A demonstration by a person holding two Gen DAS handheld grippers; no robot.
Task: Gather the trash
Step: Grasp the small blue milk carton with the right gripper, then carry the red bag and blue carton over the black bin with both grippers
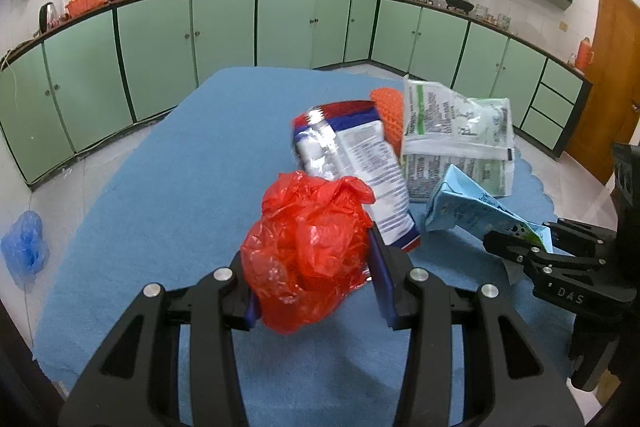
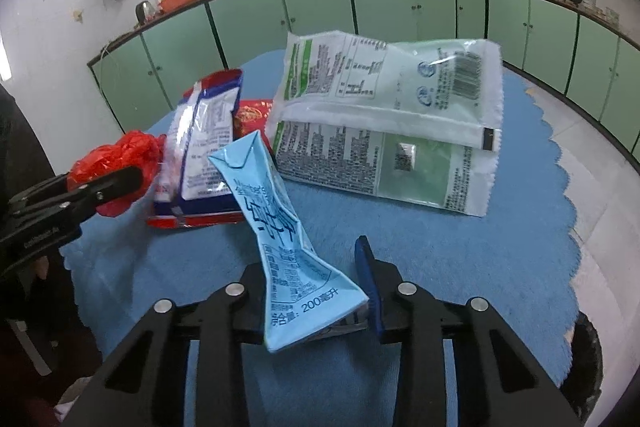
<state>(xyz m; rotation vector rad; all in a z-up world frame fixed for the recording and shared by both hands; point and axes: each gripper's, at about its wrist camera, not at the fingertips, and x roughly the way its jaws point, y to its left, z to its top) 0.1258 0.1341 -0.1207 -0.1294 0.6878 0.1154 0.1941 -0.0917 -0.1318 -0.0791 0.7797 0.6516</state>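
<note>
A crumpled red plastic bag (image 1: 308, 251) sits between the fingers of my left gripper (image 1: 312, 267), which is shut on it above the blue cloth. The same bag (image 2: 116, 159) and left gripper (image 2: 132, 179) appear at the left edge of the right wrist view. A crushed light-blue drink carton (image 2: 276, 227) leans up from my right gripper (image 2: 310, 259), which is shut on its lower end; its left finger is hidden behind the carton. From the left wrist view the right gripper (image 1: 508, 247) clamps the carton (image 1: 460, 203) at the table's right side.
On the blue tablecloth (image 1: 160, 187) lie a white, blue and red snack packet (image 1: 360, 163), a large green-and-white packet (image 2: 384, 115), a small red packet (image 2: 252, 115) and an orange mesh item (image 1: 388, 111). A blue bag (image 1: 24, 247) lies on the floor at left. Green cabinets (image 1: 224, 27) ring the room.
</note>
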